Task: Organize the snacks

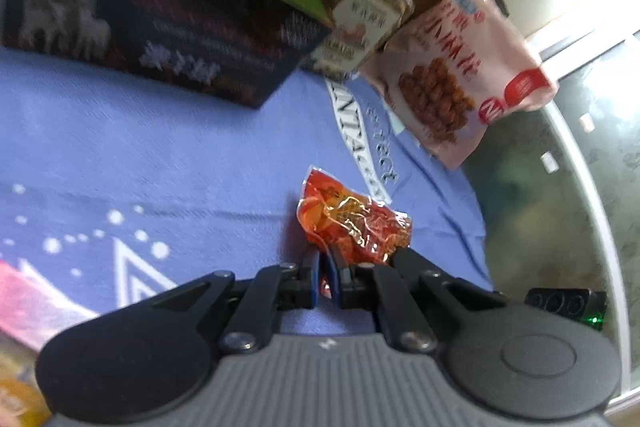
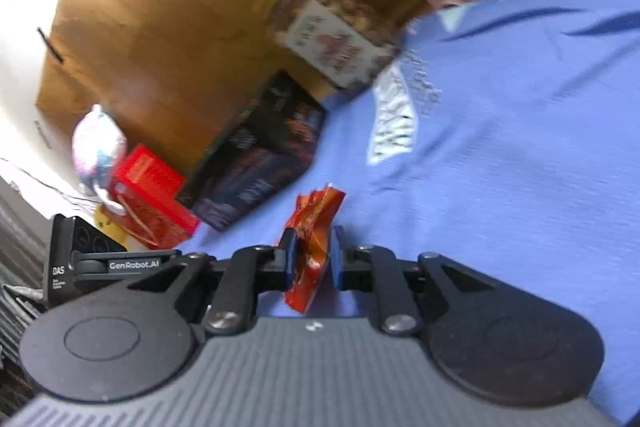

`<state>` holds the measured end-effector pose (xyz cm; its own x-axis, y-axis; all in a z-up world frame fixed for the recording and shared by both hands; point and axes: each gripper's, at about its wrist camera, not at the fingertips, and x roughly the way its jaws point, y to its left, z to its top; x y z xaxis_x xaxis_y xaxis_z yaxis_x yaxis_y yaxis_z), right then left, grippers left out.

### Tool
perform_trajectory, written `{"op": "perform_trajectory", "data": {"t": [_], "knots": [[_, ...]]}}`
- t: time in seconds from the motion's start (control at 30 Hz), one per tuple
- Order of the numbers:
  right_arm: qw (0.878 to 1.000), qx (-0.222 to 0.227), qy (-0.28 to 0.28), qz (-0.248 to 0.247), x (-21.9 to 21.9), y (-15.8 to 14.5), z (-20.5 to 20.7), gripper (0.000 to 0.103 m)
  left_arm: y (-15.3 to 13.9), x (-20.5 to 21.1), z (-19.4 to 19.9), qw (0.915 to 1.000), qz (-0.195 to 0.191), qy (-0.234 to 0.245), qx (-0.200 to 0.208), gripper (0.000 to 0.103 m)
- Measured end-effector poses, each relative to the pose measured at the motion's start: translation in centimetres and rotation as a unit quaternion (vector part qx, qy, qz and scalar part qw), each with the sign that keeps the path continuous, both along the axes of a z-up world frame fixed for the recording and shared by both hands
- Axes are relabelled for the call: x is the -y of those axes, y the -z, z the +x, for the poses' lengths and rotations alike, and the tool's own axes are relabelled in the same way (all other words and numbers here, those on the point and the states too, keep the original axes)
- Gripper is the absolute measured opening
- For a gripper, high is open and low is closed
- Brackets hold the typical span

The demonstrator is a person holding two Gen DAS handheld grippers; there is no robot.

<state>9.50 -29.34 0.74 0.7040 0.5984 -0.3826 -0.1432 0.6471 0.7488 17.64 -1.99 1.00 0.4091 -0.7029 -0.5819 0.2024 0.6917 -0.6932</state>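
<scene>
Both claws are working on the same small red-orange snack packet (image 1: 354, 227), a crinkled foil wrapper.

Left claw (image 1: 326, 267): clenched, its two pads nearly meeting, pinching the near corner of the packet. The rest of the wrapper is fanning out ahead of the fingertips and slightly to the right, over the blue cloth (image 1: 160, 147) covering the surface. Whether the far end is resting on the cloth or hanging just above it, I cannot tell.

Right claw (image 2: 312, 251): jaws standing narrowly apart with the packet (image 2: 314, 223) upright between them. The left pad is pressing against the wrapper; a thin gap is showing on the right side, so contact there is uncertain. The wrapper is sticking out past the fingertips at the top, and its lower corner is hanging back toward the claw body.

Surroundings, left view: a dark box (image 1: 132, 19) is standing at the far left, a jar of nuts (image 1: 360, 15) with a yellow lid is sitting just beside its right end, and a pink bag (image 1: 460, 67) printed with round brown snacks is leaning next to the jar. All three are well apart from the packet.

Right view: a red box (image 2: 152, 195) is sitting beside the dark box, with a cardboard carton (image 2: 160, 27) behind. Much of this view is blurred.
</scene>
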Motion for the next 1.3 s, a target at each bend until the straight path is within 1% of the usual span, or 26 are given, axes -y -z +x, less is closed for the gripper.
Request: {"op": "perform_trajectory", "data": {"t": [0.13,0.23,0.27,0.33,0.43,0.47,0.5,0.53,0.57,0.6,0.63,0.7,0.77,0.83,0.9,1.0,1.07,1.1,1.17,1.2,1.23,1.3], "knots": [[0.999,0.046,-0.02,-0.005,-2.6,-3.1,1.4,0.019,-3.2,-3.0,-0.2,0.9984,-0.01,-0.025,0.049,0.005],[0.997,0.072,-0.03,-0.012,-5.3,-5.2,4.2,0.019,-5.6,-5.7,0.9,0.9952,-0.005,-0.059,0.079,0.005],[0.996,0.081,-0.033,-0.017,-6.2,-5.8,5.4,0.018,-6.2,-6.5,1.3,0.9936,0.001,-0.072,0.087,0.005],[0.994,0.095,-0.037,-0.035,-8.2,-6.8,7.8,0.017,-7.2,-7.9,2.6,0.9892,0.024,-0.099,0.106,0.005],[0.993,0.097,-0.036,-0.062,-10.8,-7.1,11.4,0.015,-7.6,-9.6,5.1,0.9825,0.064,-0.135,0.111,0.006],[0.992,0.095,-0.035,-0.074,-11.6,-6.9,12.5,0.017,-7.5,-9.9,5.8,0.9792,0.082,-0.148,0.112,0.011],[0.99,0.093,-0.03,-0.099,-12.7,-6.7,13.4,0.02,-7.4,-9.9,6.3,0.9758,0.101,-0.158,0.112,0.015],[0.986,0.096,-0.019,-0.137,-13.7,-6.7,13.9,0.02,-7.3,-9.9,6.8,0.9732,0.12,-0.163,0.109,0.021],[0.979,0.104,-0.01,-0.173,-14.4,-6.9,13.9,0.023,-7.3,-9.8,6.8,0.9716,0.132,-0.162,0.111,0.021],[0.975,0.114,-0.005,-0.193,-14.7,-7.1,13.5,0.027,-7.4,-9.9,6.5,0.9704,0.137,-0.16,0.119,0.021],[0.973,0.125,-0.001,-0.193,-14.4,-7.3,12.7,0.027,-7.6,-10.1,5.6,0.9695,0.136,-0.157,0.13,0.022],[0.976,0.135,-0.006,-0.172,-13.0,-7.5,10.8,0.028,-7.8,-10.9,3.7,0.9682,0.131,-0.151,0.151,0.023],[0.979,0.13,-0.024,-0.153,-11.6,-7.2,8.3,0.031,-7.4,-11.7,1.7,0.9693,0.125,-0.143,0.156,0.023],[0.982,0.117,-0.054,-0.138,-10.7,-6.2,5.8,0.034,-6.4,-12.6,-0.3,0.9733,0.116,-0.131,0.148,0.023],[0.982,0.103,-0.089,-0.133,-10.4,-5.0,3.3,0.039,-5.0,-12.8,-1.8,0.9786,0.115,-0.116,0.125,0.024],[0.974,0.102,-0.115,-0.164,-10.9,-3.7,-0.7,0.04,-3.0,-12.9,-3.7,0.9817,0.127,-0.102,0.098,0.028],[0.969,0.103,-0.121,-0.19,-11.2,-3.1,-2.9,0.041,-2.2,-12.9,-4.3,0.9848,0.119,-0.092,0.086,0.036],[0.966,0.102,-0.12,-0.205,-11.6,-3.0,-3.6,0.041,-1.8,-12.8,-4.6,0.9867,0.113,-0.085,0.08,0.036],[0.963,0.094,-0.117,-0.223,-13.0,-2.4,-3.8,0.041,-1.3,-12.5,-4.8,0.9897,0.103,-0.073,0.067,0.036],[0.964,0.088,-0.121,-0.219,-13.2,-2.0,-3.7,0.04,-1.0,-12.1,-4.8,0.9911,0.097,-0.067,0.062,0.036],[0.965,0.081,-0.122,-0.218,-13.5,-1.9,-3.4,0.041,-0.8,-11.8,-4.7,0.9912,0.096,-0.067,0.063,0.038],[0.962,0.087,-0.108,-0.236,-13.9,-1.8,-3.1,0.04,-0.7,-11.6,-4.8,0.9909,0.096,-0.071,0.062,0.039]]}}
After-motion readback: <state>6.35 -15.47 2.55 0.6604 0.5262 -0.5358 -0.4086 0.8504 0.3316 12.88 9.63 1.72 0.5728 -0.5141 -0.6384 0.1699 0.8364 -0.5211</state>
